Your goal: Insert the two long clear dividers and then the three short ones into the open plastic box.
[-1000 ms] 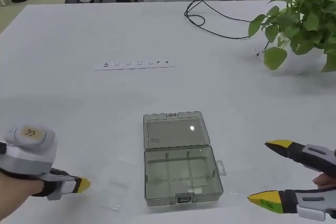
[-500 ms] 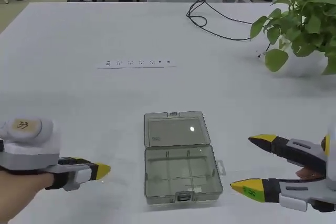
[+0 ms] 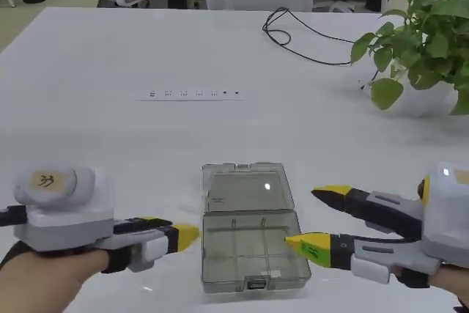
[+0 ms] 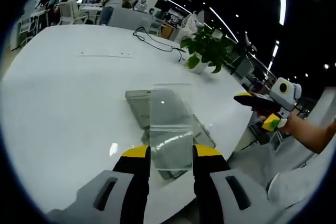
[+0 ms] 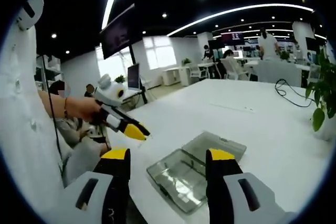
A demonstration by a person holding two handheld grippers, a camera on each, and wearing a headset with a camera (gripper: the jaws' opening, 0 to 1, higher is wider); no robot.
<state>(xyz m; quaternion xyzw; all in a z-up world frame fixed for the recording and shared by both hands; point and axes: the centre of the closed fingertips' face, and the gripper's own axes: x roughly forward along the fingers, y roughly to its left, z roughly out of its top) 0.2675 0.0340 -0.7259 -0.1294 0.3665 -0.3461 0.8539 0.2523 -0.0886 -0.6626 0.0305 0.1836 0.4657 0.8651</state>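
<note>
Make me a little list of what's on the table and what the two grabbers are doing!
Box: open plastic box, lid flat behind it
Left gripper: jaws shut on a clear divider
Right gripper: jaws open, holding nothing
Also on table: plant, black cable, white power strip

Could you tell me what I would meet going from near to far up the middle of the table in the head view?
Open plastic box → white power strip → black cable
</note>
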